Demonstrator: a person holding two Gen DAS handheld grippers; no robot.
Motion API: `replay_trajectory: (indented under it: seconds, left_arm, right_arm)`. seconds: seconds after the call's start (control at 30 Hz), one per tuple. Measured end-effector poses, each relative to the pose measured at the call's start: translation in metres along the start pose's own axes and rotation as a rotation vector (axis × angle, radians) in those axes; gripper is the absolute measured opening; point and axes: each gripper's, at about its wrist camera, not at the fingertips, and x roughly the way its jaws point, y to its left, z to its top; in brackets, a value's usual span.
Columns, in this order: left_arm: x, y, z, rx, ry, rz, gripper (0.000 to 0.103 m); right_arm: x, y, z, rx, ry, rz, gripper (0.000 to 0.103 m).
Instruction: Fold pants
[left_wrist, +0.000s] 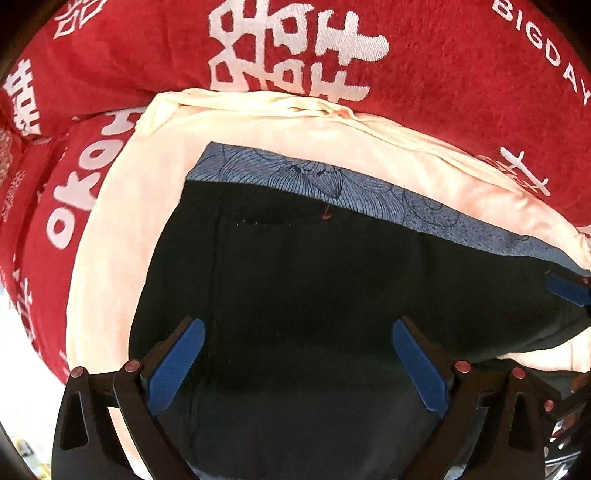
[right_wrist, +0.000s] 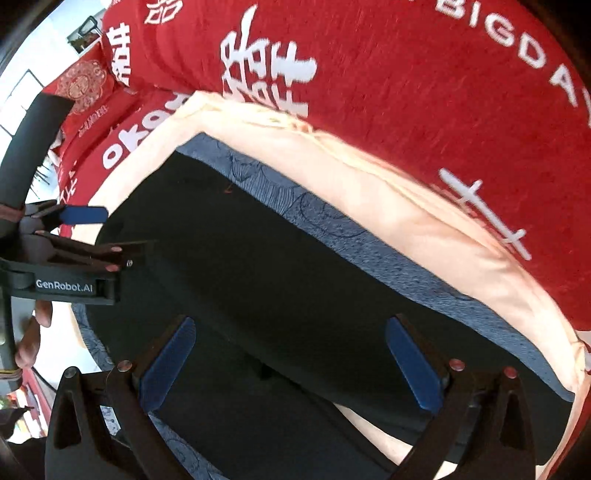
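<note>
Red bedding (left_wrist: 424, 92) printed with white characters fills the background, and over it lies a pale peach sheet (left_wrist: 122, 240) that carries the work. On that sheet rest the dark pants (left_wrist: 295, 280), laid fairly flat, with a blue patterned band (left_wrist: 369, 199) along their far edge. The left claw (left_wrist: 297, 363) hangs over the dark cloth with its blue pads spread wide, grasping nothing; the right claw (right_wrist: 291, 363) is likewise released above the same garment. The fabric looks soft, light and limp, so it will likely sag and crease when lifted and slide a little on the smooth sheet. A pinch at an edge or corner, such as the ends of the patterned band, seems the surest hold.
</note>
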Motion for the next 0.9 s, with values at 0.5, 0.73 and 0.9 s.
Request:
replay_trajectory:
  seconds: [0.5,0.73,0.9]
  left_arm:
    - [0.027,0.002,0.016,0.057,0.035,-0.051,0.102]
    - [0.032,0.002,0.019,0.05,0.051,-0.069,0.102]
    - [0.035,-0.002,0.021,0.058,0.056,-0.068,0.102]
  right_arm:
    - [0.064,-0.025,0.051,-0.105,0.012,0.017,0.103]
    - [0.1,-0.044,0.08,-0.193,0.06,0.059,0.103]
    - [0.124,-0.046,0.098,-0.309,0.065,0.134,0.103]
